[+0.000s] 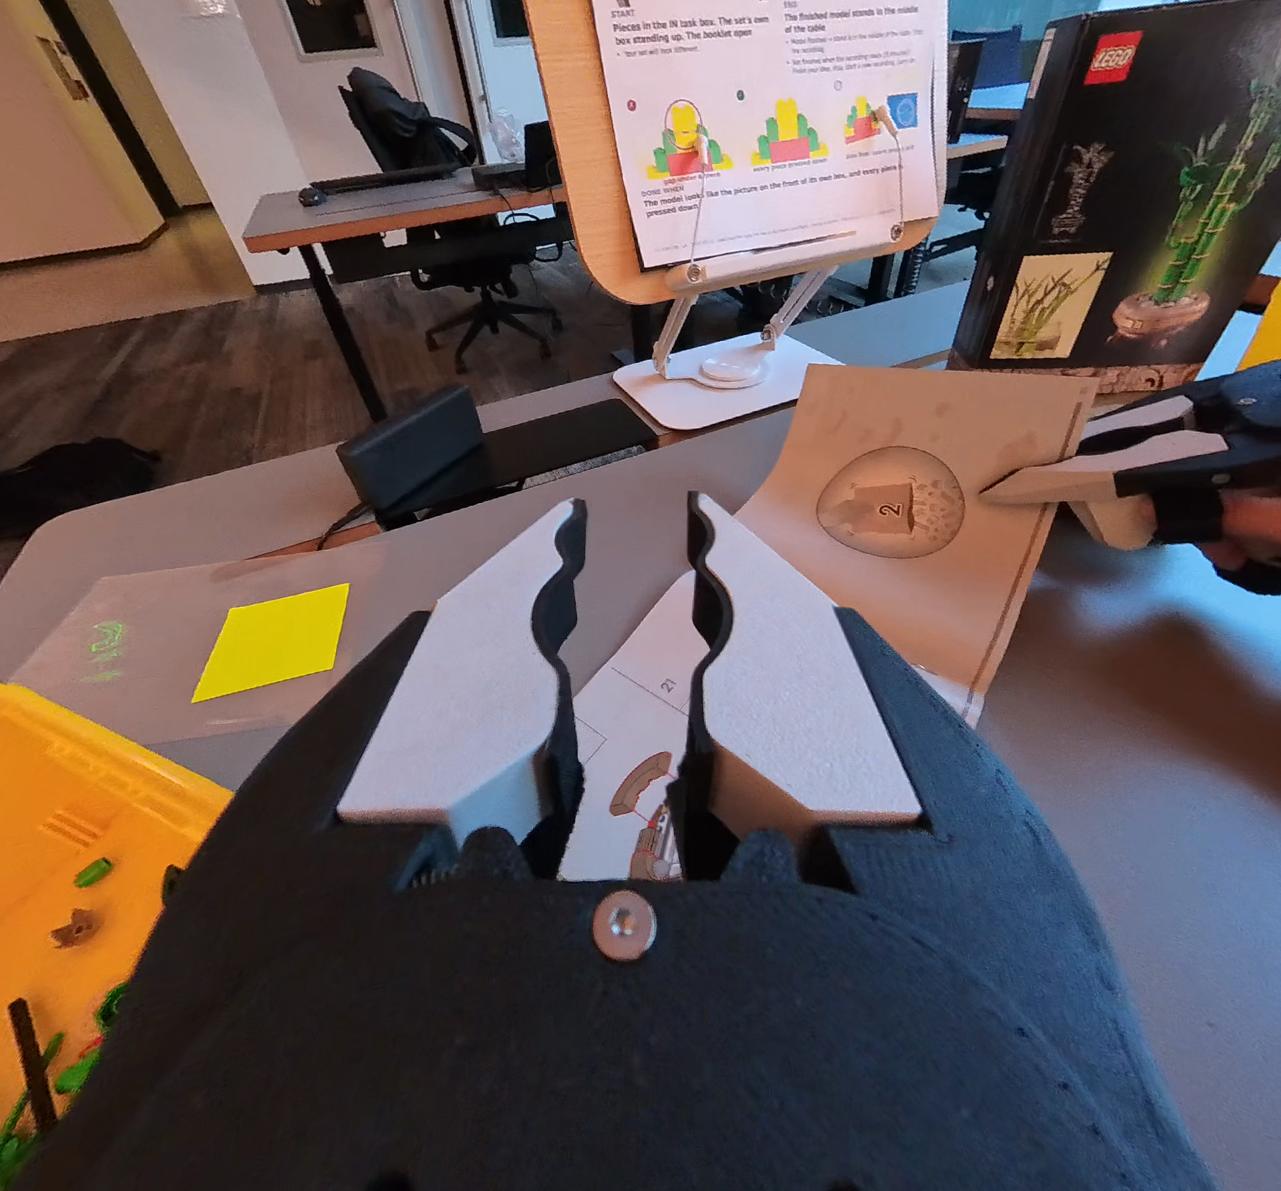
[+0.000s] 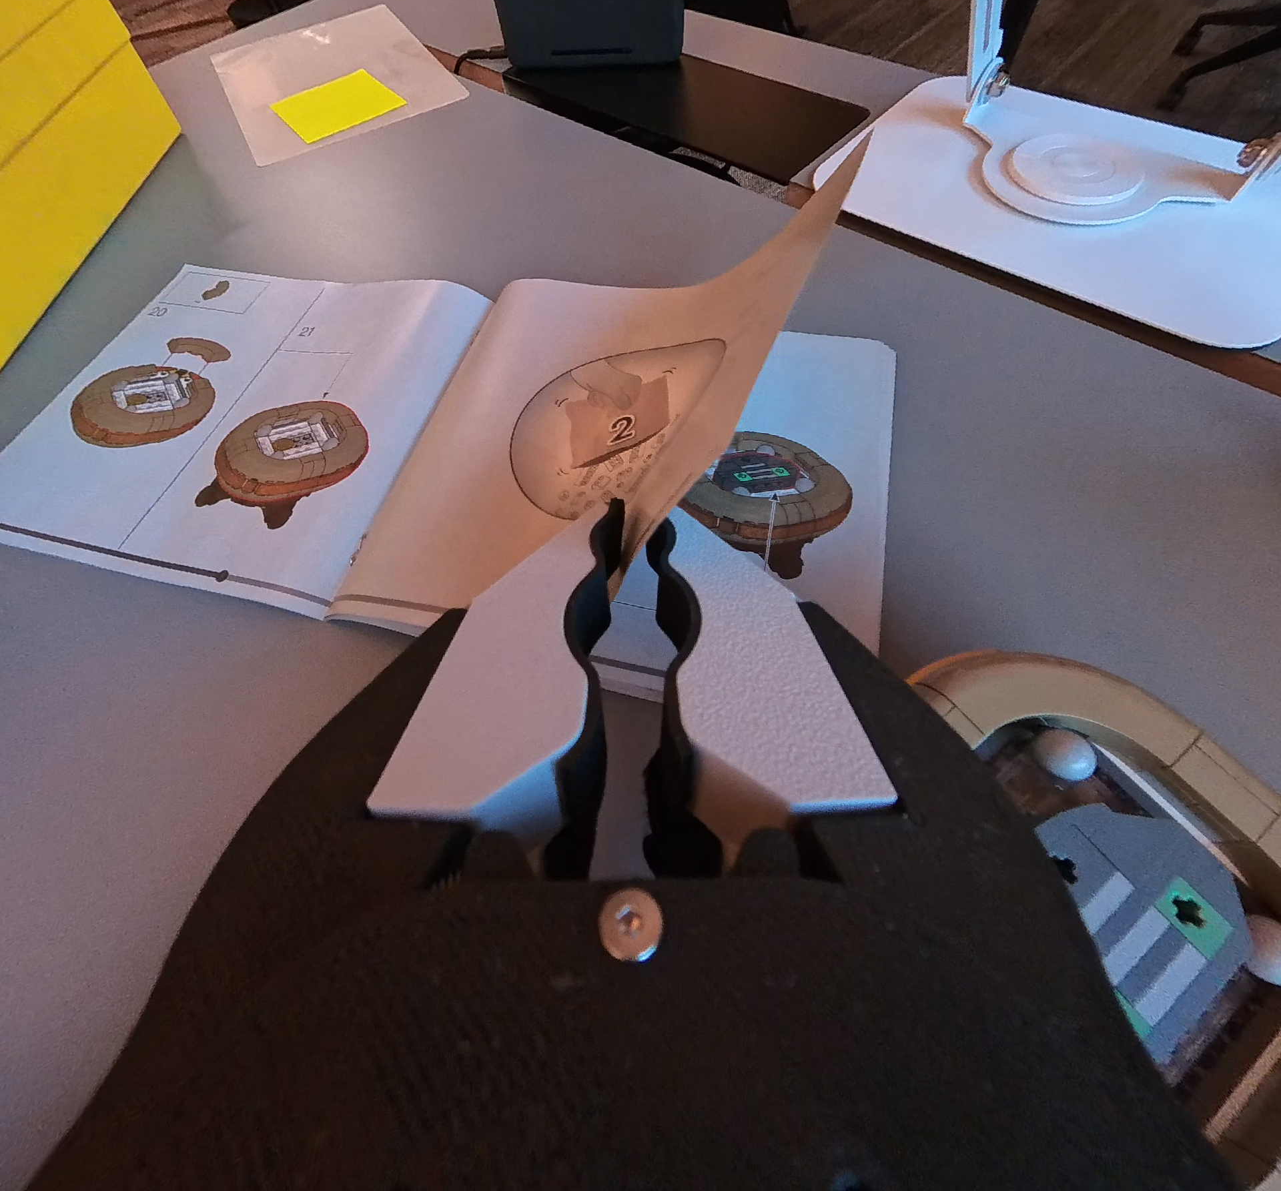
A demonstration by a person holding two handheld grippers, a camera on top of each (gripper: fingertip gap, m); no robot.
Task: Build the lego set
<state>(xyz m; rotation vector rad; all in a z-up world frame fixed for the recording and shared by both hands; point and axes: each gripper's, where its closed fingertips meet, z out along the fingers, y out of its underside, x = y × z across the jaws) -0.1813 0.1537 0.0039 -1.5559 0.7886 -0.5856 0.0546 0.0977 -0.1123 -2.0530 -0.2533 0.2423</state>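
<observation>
Here the right gripper [image 2: 632, 523] pinches the edge of a tan booklet page [image 2: 610, 353], jaws nearly closed on the paper, lifting it in a curl just ahead of its tips. The instruction booklet [image 2: 229, 423] lies open flat on the grey table [image 2: 1040, 464] beneath and to its left. The left gripper [image 1: 636, 511] hovers over the booklet's near half, jaws wide and empty. The partly built round lego base [image 2: 1109, 866] sits low to the right gripper's right. To turn cleanly, carry the page in an arc over the spine, pinching lightly so it doesn't tear, while the left gripper pins the opposite leaf.
</observation>
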